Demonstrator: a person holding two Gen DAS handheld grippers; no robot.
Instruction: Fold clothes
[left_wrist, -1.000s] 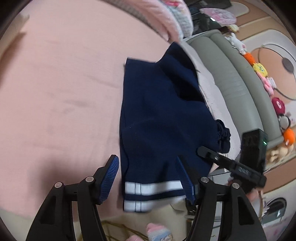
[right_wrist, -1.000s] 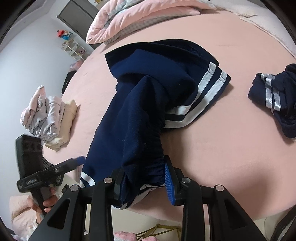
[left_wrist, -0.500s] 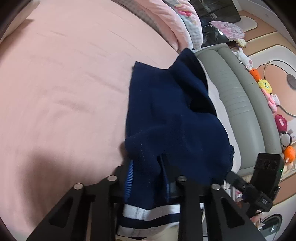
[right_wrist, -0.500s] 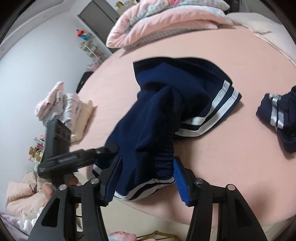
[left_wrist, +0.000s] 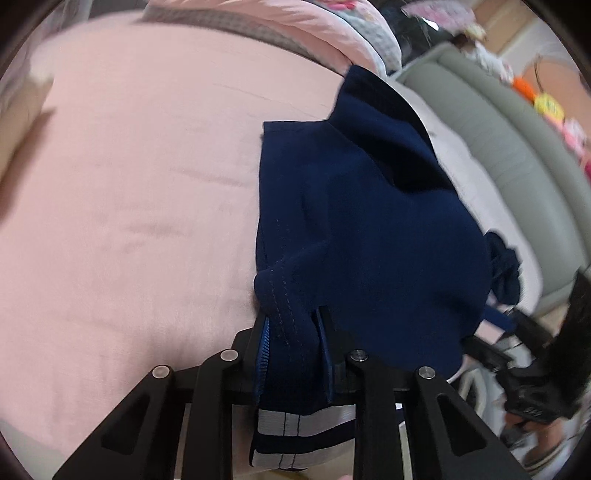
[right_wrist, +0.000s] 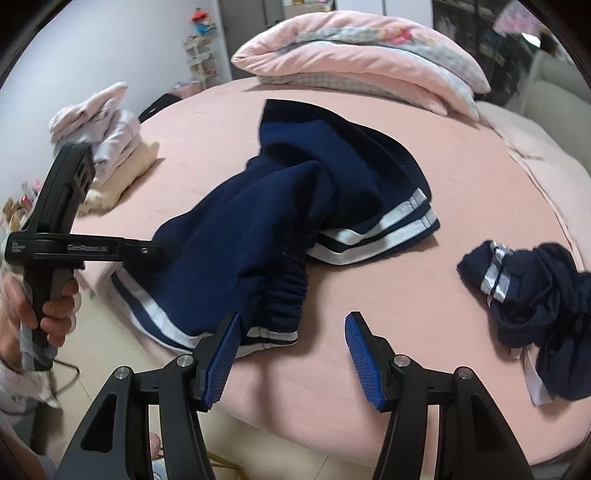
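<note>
Navy shorts with white stripes (right_wrist: 240, 251) lie rumpled on the pink bed sheet (right_wrist: 406, 288), one leg folded over near the middle. My left gripper (left_wrist: 291, 325) is shut on a stitched fold of the shorts (left_wrist: 369, 240) near the striped hem, which hangs below the fingers. In the right wrist view a hand holds that left gripper (right_wrist: 159, 251) at the shorts' left edge. My right gripper (right_wrist: 293, 354) stands open just in front of the gathered waistband. The fabric touches only the tip of its left pad (right_wrist: 221, 354), and nothing is pressed between the pads.
A second navy striped garment (right_wrist: 528, 295) lies crumpled at the right. A pile of folded pale clothes (right_wrist: 110, 147) sits at the bed's left side, and a pink quilt (right_wrist: 351, 62) lies at the back. A grey padded headboard (left_wrist: 498, 147) borders the bed. The bed's front edge drops to the floor under both grippers.
My left gripper went from open around the shorts' hem to shut on it. My right gripper let go of the waistband, opened wide and rolled.
</note>
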